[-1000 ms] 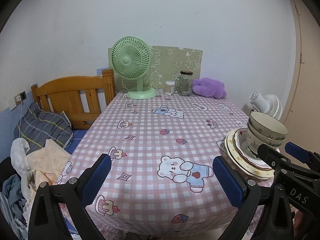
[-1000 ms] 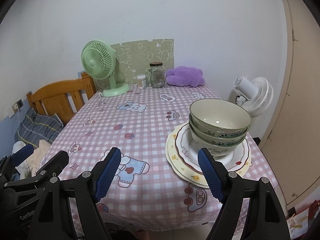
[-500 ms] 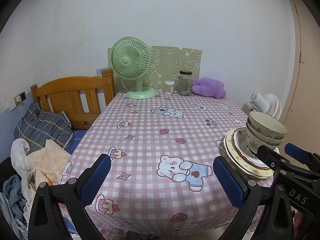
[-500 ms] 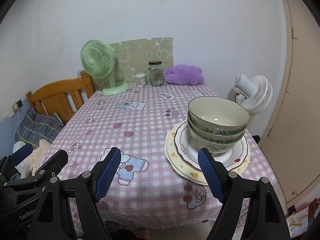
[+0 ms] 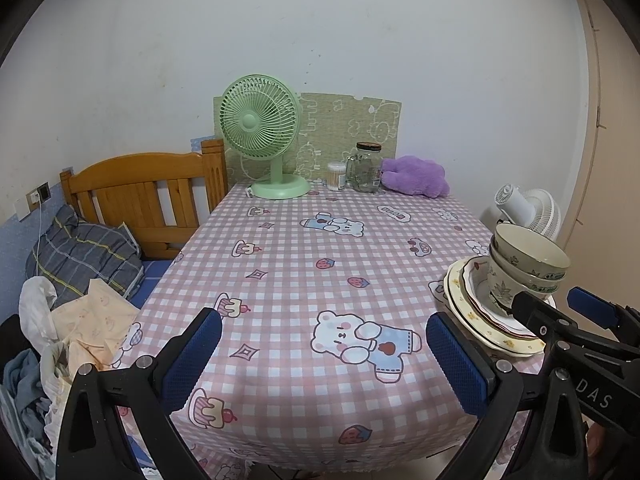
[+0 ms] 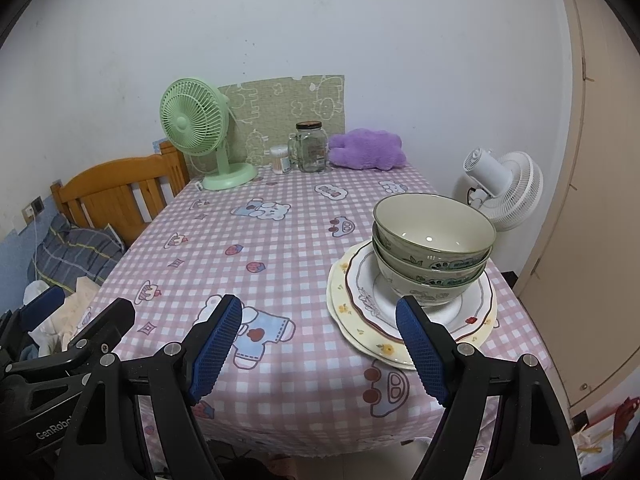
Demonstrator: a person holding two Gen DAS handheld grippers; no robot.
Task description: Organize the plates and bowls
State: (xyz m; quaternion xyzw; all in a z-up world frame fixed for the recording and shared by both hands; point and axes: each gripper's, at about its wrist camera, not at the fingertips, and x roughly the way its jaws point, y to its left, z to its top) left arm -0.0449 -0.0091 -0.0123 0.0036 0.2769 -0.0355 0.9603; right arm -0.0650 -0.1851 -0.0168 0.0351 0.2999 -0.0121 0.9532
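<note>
Three bowls (image 6: 434, 240) beyond right tongs (image 6: 320, 344).

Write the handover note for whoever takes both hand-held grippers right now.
Left hand-held gripper: open, empty, above the near table edge.
Right hand-held gripper: open, empty, just short of the dishes.
Dishes: three bowls nested, sitting on two stacked plates, near right corner of the checked tablecloth.
Done: nothing gripped at this moment; everything is in one pile.
Left: likely lift the bowls off and sort plates and bowls apart. Green fan and glass jar stand at the far end.
</note>
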